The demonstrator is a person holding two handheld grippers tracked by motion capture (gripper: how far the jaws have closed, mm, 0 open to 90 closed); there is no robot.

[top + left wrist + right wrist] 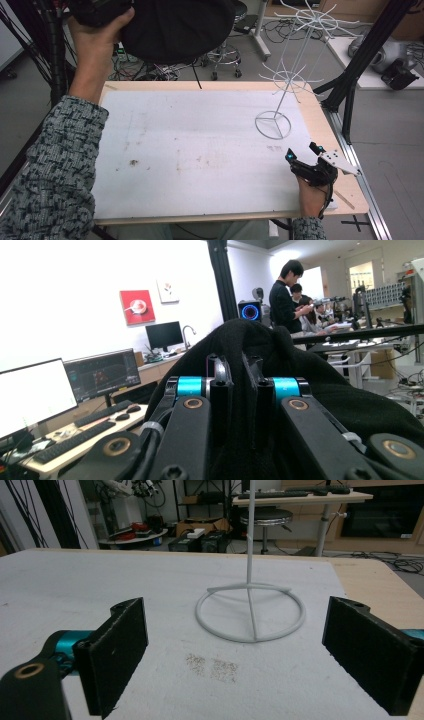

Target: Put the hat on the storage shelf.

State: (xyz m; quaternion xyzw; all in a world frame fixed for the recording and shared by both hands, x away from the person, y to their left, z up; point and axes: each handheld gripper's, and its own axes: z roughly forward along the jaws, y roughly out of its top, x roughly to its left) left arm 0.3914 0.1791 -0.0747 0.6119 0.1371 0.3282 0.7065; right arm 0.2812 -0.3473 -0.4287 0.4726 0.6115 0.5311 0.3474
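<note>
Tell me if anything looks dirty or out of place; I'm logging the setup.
Only wear: the white mat carries brownish stains, with a speckled patch just before the wire rack. The rack stands upright. The left claw grips black cloth held above the table.

High view overhead, right gripper view low, sharing wire stand (280, 95)
</note>
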